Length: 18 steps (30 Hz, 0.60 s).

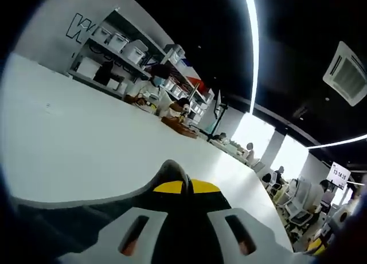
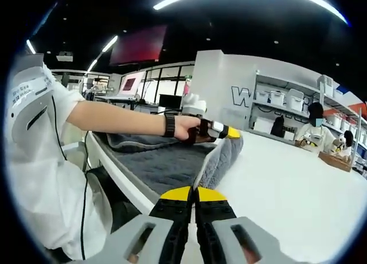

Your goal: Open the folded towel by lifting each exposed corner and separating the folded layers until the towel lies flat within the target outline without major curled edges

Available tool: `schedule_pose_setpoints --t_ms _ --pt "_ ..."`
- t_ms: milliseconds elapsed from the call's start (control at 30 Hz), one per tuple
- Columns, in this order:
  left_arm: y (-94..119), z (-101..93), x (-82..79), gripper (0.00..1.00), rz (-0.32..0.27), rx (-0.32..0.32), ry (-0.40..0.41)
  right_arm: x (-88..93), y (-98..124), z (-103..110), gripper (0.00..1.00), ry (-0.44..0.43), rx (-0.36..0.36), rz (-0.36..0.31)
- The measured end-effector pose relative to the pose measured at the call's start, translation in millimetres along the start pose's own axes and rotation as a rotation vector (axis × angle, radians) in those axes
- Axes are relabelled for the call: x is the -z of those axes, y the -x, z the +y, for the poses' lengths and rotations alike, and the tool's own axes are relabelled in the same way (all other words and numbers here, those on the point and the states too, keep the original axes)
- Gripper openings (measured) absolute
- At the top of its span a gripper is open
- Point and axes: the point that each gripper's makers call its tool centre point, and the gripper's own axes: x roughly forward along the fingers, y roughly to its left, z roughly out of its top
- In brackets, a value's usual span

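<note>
A dark grey towel [image 2: 166, 161] lies along the near edge of the white table [image 2: 287, 184]. One flap of it is raised, pale side out, and stretches between the two grippers. In the right gripper view, a hand holds the left gripper [image 2: 232, 132] at the flap's upper end, shut on the cloth. My right gripper [image 2: 193, 194] has its yellow tips pressed together at the flap's lower end, where the towel's edge runs into them. In the left gripper view, the left gripper [image 1: 186, 186] is shut with a grey fold of towel [image 1: 172, 171] bulging above its tips.
The person [image 2: 40, 138] in a white shirt stands at the table's left edge. The white tabletop [image 1: 86, 132] stretches far ahead. Shelves with bins [image 1: 120, 46] line the back wall, and seated people [image 1: 172, 106] work at the far end.
</note>
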Motion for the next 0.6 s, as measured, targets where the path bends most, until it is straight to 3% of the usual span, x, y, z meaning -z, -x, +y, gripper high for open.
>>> schedule_pose_setpoints --t_ms 467,600 --pt "-0.8 -12.9 12.3 0.04 -0.003 0.013 0.064 12.0 3.3 -6.9 0.00 0.040 0.044 0.031" --pt "-7.6 -14.1 11.6 0.14 0.003 0.030 0.088 12.7 5.5 -9.3 0.01 0.034 0.056 0.031"
